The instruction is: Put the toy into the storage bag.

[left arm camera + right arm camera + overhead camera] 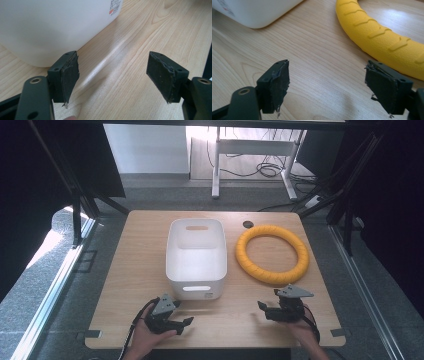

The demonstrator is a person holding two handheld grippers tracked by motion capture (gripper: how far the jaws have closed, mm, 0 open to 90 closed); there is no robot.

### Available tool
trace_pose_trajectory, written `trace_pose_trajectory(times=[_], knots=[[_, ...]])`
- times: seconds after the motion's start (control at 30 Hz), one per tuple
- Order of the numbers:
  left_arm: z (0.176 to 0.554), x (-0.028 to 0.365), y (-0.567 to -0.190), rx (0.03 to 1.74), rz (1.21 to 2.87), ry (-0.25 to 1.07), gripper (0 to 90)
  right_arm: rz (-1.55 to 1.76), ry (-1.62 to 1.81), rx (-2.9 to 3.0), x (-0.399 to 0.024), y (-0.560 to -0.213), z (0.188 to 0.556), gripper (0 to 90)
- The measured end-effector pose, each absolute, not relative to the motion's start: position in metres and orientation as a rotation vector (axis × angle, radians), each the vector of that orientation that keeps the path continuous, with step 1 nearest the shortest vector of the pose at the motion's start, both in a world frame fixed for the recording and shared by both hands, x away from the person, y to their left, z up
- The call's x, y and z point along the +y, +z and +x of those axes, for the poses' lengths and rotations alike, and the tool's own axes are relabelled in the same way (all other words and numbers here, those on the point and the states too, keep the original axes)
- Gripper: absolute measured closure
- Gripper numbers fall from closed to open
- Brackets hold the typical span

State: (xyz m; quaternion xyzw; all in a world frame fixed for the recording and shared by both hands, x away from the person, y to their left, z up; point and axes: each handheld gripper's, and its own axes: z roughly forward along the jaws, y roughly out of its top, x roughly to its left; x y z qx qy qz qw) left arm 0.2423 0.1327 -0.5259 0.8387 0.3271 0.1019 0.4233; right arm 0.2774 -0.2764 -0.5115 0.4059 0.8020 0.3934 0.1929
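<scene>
A white plastic bin (196,256) stands empty in the middle of the wooden table (130,270). To its right lies a yellow ribbed ring (272,254), flat on the wood. My left gripper (181,324) rests near the front edge, just below the bin's front left corner, jaws open and empty; the bin's wall (50,27) looms close ahead in the left gripper view. My right gripper (264,309) sits at the front right, open, nothing between its pads. The ring (382,40) curves just beyond its right jaw in the right gripper view.
A small dark round hole (248,224) marks the table's far edge. Black frame posts (77,210) stand at both sides, and a white desk frame (250,160) with cables is on the floor behind. Bare wood lies between both grippers.
</scene>
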Motion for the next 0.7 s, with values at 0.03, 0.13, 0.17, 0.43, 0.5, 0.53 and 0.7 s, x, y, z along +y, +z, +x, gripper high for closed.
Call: trace_pose_trajectory(times=[0.03,0.13,0.17,0.43,0.5,0.53,0.7], knots=[[0.2428,0.1326,-0.5267,0.821,2.099,0.254,26.1,1.139,1.117,2.257,-0.2767,-0.5117,0.2777,22.2],[0.2441,0.1315,-0.5299,0.817,2.117,0.246,26.1,1.119,1.12,2.275,-0.2779,-0.5121,0.2778,24.1],[0.2441,0.1315,-0.5299,0.817,2.117,0.246,26.1,1.119,1.12,2.275,-0.2779,-0.5121,0.2778,24.1],[0.2409,0.1296,-0.5276,0.798,2.113,0.246,26.0,1.005,1.126,2.302,-0.2699,-0.5106,0.2732,24.5],[0.2408,0.1292,-0.5275,0.796,2.114,0.246,26.1,1.008,1.141,2.311,-0.2704,-0.509,0.2729,25.5],[0.2408,0.1292,-0.5275,0.796,2.114,0.246,26.1,1.008,1.141,2.311,-0.2704,-0.509,0.2729,25.5],[0.2411,0.1273,-0.5293,0.798,2.123,0.24,26.0,1.015,1.163,2.349,-0.2743,-0.5032,0.2738,27.9]])
